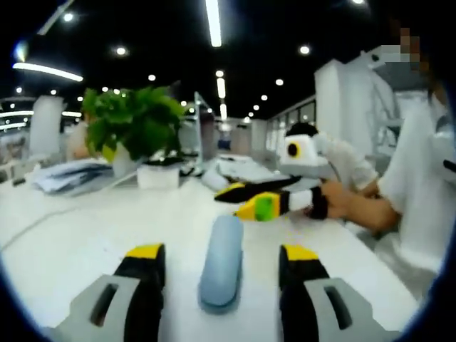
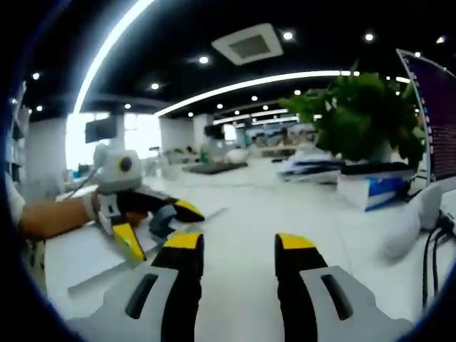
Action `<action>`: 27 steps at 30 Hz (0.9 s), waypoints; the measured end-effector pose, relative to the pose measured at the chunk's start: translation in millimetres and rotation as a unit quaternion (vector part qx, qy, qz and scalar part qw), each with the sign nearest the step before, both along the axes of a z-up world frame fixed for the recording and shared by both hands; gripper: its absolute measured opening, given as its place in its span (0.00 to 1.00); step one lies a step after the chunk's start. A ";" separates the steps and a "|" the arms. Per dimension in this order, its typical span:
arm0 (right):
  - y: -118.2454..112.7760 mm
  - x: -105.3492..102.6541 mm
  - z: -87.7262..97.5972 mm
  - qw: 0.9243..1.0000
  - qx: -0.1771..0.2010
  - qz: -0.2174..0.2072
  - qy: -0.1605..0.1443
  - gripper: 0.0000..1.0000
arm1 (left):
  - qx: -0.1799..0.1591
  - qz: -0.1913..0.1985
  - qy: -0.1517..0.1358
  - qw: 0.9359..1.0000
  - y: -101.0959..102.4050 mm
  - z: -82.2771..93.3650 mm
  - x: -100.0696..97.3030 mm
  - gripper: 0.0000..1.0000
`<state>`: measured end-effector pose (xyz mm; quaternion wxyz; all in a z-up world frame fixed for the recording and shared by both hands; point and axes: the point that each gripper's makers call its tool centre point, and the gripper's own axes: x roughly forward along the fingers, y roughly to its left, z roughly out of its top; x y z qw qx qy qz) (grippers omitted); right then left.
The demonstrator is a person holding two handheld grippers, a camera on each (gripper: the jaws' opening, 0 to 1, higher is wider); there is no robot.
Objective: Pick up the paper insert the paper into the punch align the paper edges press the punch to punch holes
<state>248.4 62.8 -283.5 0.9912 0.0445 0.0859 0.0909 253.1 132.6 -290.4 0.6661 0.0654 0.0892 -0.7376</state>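
A blue-grey hole punch point(image 1: 221, 274) lies lengthwise on the white table point(image 1: 92, 235), between the jaws of my left gripper point(image 1: 222, 251). That gripper is open, with a gap on each side of the punch. From the right gripper view, the left gripper point(image 2: 160, 226) straddles the punch point(image 2: 163, 218), and a white paper sheet point(image 2: 82, 263) lies flat beside it. My right gripper point(image 2: 239, 242) is open over bare table with nothing in it. In the left gripper view, the right gripper point(image 1: 237, 201) hovers beyond the punch, held by a person's hand point(image 1: 349, 203).
A potted plant point(image 1: 132, 121) on a white box point(image 1: 158, 175) stands at the back, with stacked papers point(image 1: 68, 174) beside it. In the right gripper view, the plant point(image 2: 363, 114), a blue-white box point(image 2: 374, 189), a monitor point(image 2: 434, 121) and cables point(image 2: 436, 235) crowd the right side.
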 end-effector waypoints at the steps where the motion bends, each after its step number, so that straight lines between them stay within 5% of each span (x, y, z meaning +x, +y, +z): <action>1: -1.3 2.0 -3.8 1.000 0.002 -0.014 0.011 0.43 | 0.001 -0.003 0.000 1.000 0.7 -0.3 -1.4 0.62; 9: 26.0 19.8 -18.8 0.998 -0.030 -0.018 0.051 0.48 | -0.005 -0.001 0.006 1.000 1.3 1.7 0.3 0.60; 14: 26.1 21.5 -19.9 0.997 -0.059 -0.025 0.051 0.46 | 0.006 0.002 -0.003 1.000 0.4 -2.1 3.4 0.52; 27: 26.5 19.8 -21.4 0.996 -0.065 -0.022 0.053 0.43 | 0.009 0.006 -0.034 0.999 -2.6 -4.6 9.1 0.41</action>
